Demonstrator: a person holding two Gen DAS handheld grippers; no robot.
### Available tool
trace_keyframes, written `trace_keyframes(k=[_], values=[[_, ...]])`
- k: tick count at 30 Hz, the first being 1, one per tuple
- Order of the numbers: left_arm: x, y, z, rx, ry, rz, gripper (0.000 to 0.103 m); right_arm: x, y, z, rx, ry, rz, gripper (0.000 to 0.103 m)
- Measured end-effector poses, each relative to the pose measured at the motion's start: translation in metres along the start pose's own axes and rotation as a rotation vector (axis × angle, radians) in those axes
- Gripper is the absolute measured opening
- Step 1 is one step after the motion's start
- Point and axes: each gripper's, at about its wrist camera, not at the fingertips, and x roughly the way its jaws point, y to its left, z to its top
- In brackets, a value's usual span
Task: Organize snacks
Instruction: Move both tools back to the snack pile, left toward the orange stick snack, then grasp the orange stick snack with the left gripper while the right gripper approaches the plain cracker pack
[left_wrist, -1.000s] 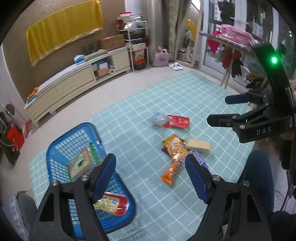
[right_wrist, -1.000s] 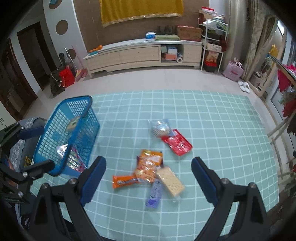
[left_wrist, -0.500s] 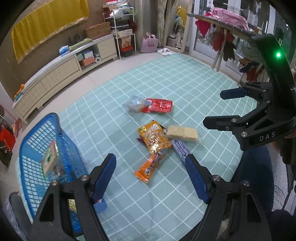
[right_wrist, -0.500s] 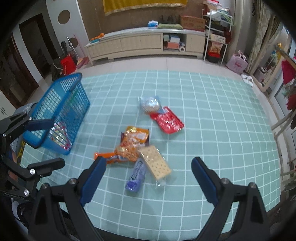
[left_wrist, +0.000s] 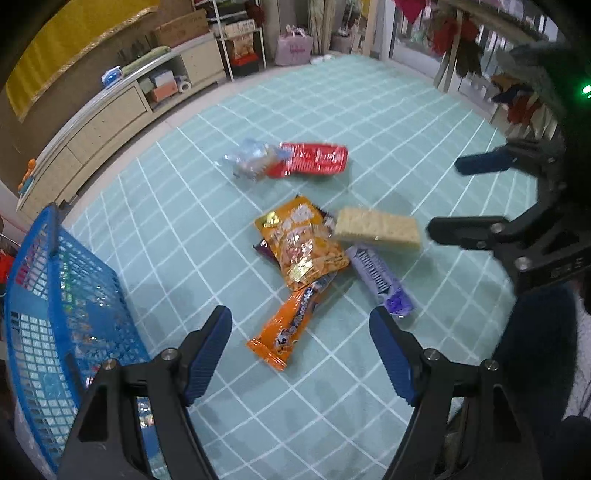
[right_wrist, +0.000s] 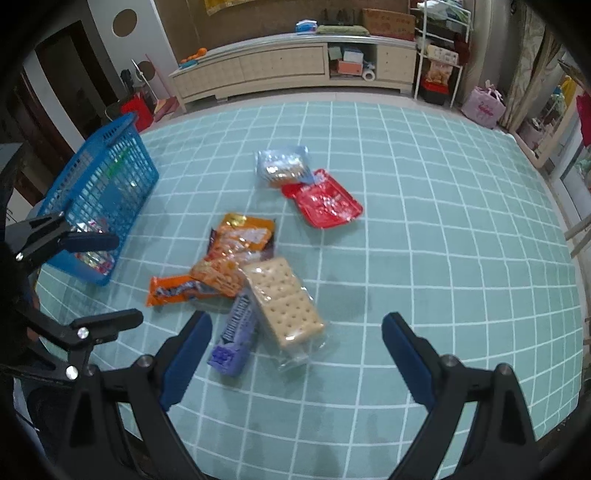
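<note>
Snacks lie loose on a teal checked mat (left_wrist: 177, 206). An orange bar packet (left_wrist: 288, 325) lies between the tips of my left gripper (left_wrist: 301, 332), which is open and above it. Beyond it lie an orange-yellow chip bag (left_wrist: 299, 243), a cracker pack (left_wrist: 376, 229), a purple packet (left_wrist: 380, 280), a red packet (left_wrist: 314, 160) and a clear bag (left_wrist: 251, 162). My right gripper (right_wrist: 295, 332) hangs open over the cracker pack (right_wrist: 284, 302) and purple packet (right_wrist: 234, 336). A blue basket (left_wrist: 48, 295) with a few snacks stands at the left.
A long low cabinet (right_wrist: 288, 70) lines the far wall, with a white wire shelf (right_wrist: 439, 55) and a pink bag (right_wrist: 484, 107) to its right. A clothes rack (left_wrist: 461, 44) stands by the mat's right side. A dark-clothed knee (left_wrist: 535, 350) shows at the lower right.
Both grippers have sunk toward the mat and the snacks look larger. The left view has swung right, off the basket and onto the orange bar packet. Both jaws stay as wide as before.
</note>
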Motion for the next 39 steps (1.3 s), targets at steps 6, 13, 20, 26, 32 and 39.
trace_keyframes(k=[6,13,20,26,32,39], values=[[0.036,0.000,0.003,-0.015,0.058,-0.038,0.075,0.014,-0.009,-0.006,0.025,0.009,0.027,0.095],[0.058,-0.001,0.007,-0.018,0.093,-0.098,0.052,0.021,-0.017,-0.012,0.053,0.013,0.036,0.095],[0.071,-0.002,0.000,-0.023,0.134,-0.139,0.022,0.024,-0.022,-0.018,0.075,0.029,0.030,0.095],[0.064,-0.009,-0.011,-0.033,0.128,-0.121,0.013,0.021,-0.023,-0.021,0.083,0.033,0.031,0.095],[0.044,-0.014,-0.039,-0.066,0.096,-0.122,0.012,0.016,-0.016,-0.023,0.067,0.028,0.039,0.095],[0.019,-0.010,-0.054,-0.107,0.044,-0.115,0.012,0.018,-0.005,-0.022,0.050,0.042,0.050,0.095]])
